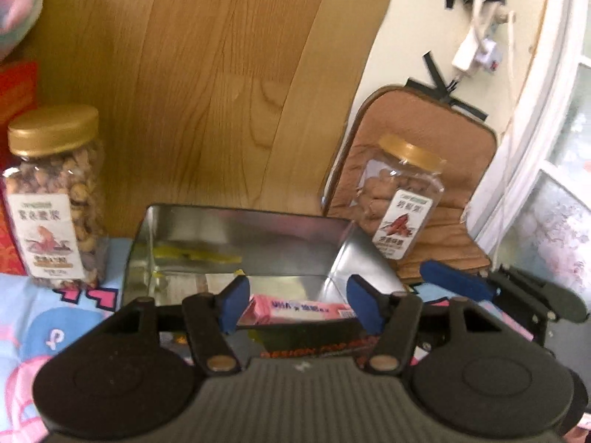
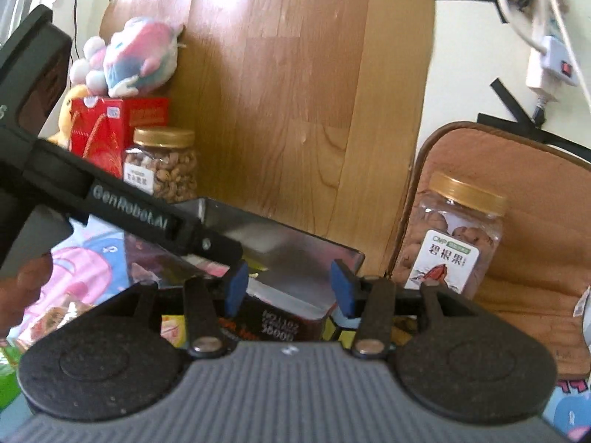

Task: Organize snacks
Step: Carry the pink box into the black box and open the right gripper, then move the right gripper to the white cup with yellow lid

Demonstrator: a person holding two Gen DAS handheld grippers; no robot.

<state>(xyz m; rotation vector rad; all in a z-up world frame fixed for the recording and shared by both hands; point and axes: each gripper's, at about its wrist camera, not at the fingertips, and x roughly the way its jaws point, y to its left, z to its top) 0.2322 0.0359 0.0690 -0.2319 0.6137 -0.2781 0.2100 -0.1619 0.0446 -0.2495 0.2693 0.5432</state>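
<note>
- Left gripper (image 1: 297,304): its blue pads are standing apart, with nothing pressed between them; a pink snack packet (image 1: 295,310) is lying just beyond the gap, inside the near end of the tin, its print too blurred to read.
- Right gripper (image 2: 287,288): its jaws are likewise standing apart and gripping nothing, and are pointing at the tin's near right corner.
- Metal tin (image 1: 332,229): an open, shiny rectangular box is sitting directly ahead of both pairs of jaws, probably serving as the collecting container, which would explain why both tools are converging on it. A yellow wrapper (image 1: 195,254) is resting toward its far wall. Dark lettering on its near outer face is showing upside down and is not legible with confidence.
- Left of the jaws: a clear jar of nuts (image 1: 55,199) with a gold lid is standing outside the tin; its label cannot be read.
- Right of the jaws: a second gold-lidded jar (image 2: 458,240) is leaning against a brown cushion (image 2: 517,192); its label is reading "碧根果" (pecans).
- Across the right view: the left tool's arm is bearing the mark "GenRobot.AI".
- Beyond: a red gift box (image 2: 110,125) and plush toys (image 2: 136,55).
</note>
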